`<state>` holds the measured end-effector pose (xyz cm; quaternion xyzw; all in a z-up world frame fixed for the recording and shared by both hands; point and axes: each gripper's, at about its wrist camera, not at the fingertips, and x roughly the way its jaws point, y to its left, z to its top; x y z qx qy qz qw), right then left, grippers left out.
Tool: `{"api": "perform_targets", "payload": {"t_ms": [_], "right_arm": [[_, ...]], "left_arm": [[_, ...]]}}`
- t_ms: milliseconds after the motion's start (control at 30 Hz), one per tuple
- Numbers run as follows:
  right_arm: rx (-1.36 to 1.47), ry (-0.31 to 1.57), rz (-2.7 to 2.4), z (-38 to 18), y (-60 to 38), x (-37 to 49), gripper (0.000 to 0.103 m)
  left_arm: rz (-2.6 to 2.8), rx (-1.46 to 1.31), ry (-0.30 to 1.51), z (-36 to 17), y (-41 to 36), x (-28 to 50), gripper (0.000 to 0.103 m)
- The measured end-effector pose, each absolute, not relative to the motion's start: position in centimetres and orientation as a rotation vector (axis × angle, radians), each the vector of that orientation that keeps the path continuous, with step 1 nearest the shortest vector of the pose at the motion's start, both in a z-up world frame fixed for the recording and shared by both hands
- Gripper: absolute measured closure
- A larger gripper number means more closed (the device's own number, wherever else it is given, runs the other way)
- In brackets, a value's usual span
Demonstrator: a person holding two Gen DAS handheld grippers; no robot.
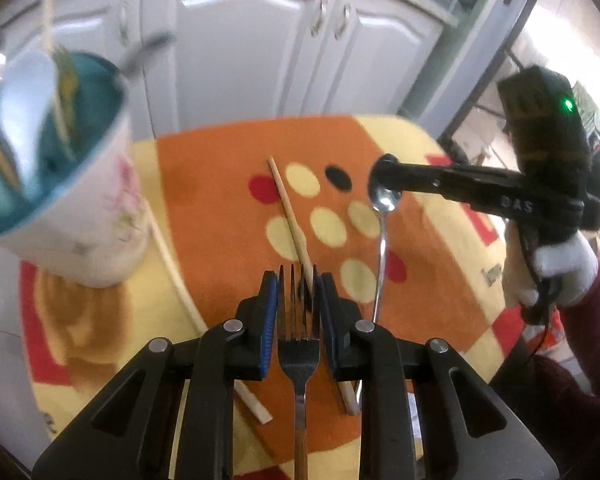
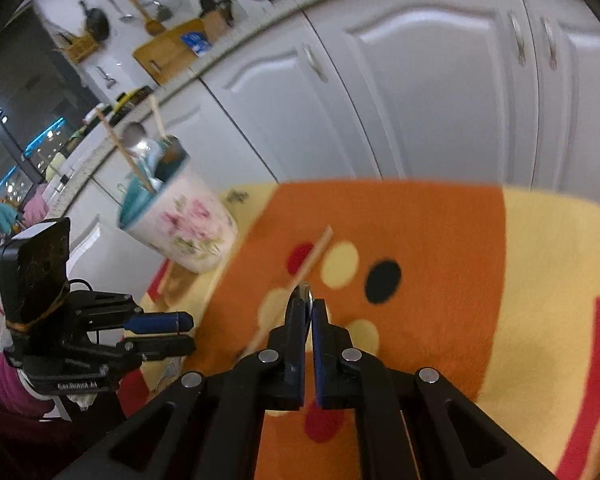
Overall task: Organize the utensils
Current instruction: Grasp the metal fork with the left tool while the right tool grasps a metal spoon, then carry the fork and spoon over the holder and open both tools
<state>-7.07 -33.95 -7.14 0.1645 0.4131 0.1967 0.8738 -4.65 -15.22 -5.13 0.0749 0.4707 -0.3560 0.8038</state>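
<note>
My left gripper (image 1: 298,280) is shut on a metal fork (image 1: 299,344) with a wooden handle, tines pointing forward, held above the mat. My right gripper (image 2: 307,307) is shut on the bowl end of a metal spoon (image 1: 383,240), whose handle hangs down over the mat; in the right wrist view only the spoon's edge (image 2: 306,290) shows between the pads. A floral cup (image 1: 80,216) with a teal inside stands at the left and holds several utensils; it also shows in the right wrist view (image 2: 188,224). Two wooden chopsticks (image 1: 292,224) (image 1: 180,276) lie on the mat.
The orange and yellow spotted mat (image 1: 220,208) covers a small round table. White cabinet doors (image 1: 240,48) stand just behind it. My left gripper shows in the right wrist view (image 2: 160,336) at the left. A white tiled floor lies around the table.
</note>
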Motion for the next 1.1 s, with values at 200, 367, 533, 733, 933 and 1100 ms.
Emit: {"api": "perform_targets", "payload": {"t_ms": [200, 367, 533, 733, 933, 1100], "right_arm": [[0.259, 0.769, 0.411, -2.7, -32.2, -8.3, 0.101], [0.209, 0.710, 0.421, 0.3, -30.8, -8.9, 0.101], [0.167, 0.663, 0.430, 2.9, -29.8, -9.2, 0.101], [0.125, 0.616, 0.447, 5.7, -28.6, -9.1, 0.101], [0.093, 0.579, 0.465, 7.8, -27.2, -8.4, 0.101], [0.077, 0.553, 0.475, 9.3, -26.6, -7.8, 0.101]], "left_arm": [[-0.721, 0.100, 0.939, -1.8, -13.1, -5.2, 0.084], [-0.697, 0.064, 0.878, 0.7, -11.8, -5.3, 0.084], [-0.683, 0.045, 0.834, 3.0, -10.7, -5.8, 0.084], [-0.650, 0.021, 0.801, 5.1, -9.4, -5.7, 0.084], [-0.638, 0.013, 0.772, 7.0, -8.2, -5.9, 0.084], [-0.642, -0.041, 0.752, 9.6, -6.7, -5.3, 0.084]]}}
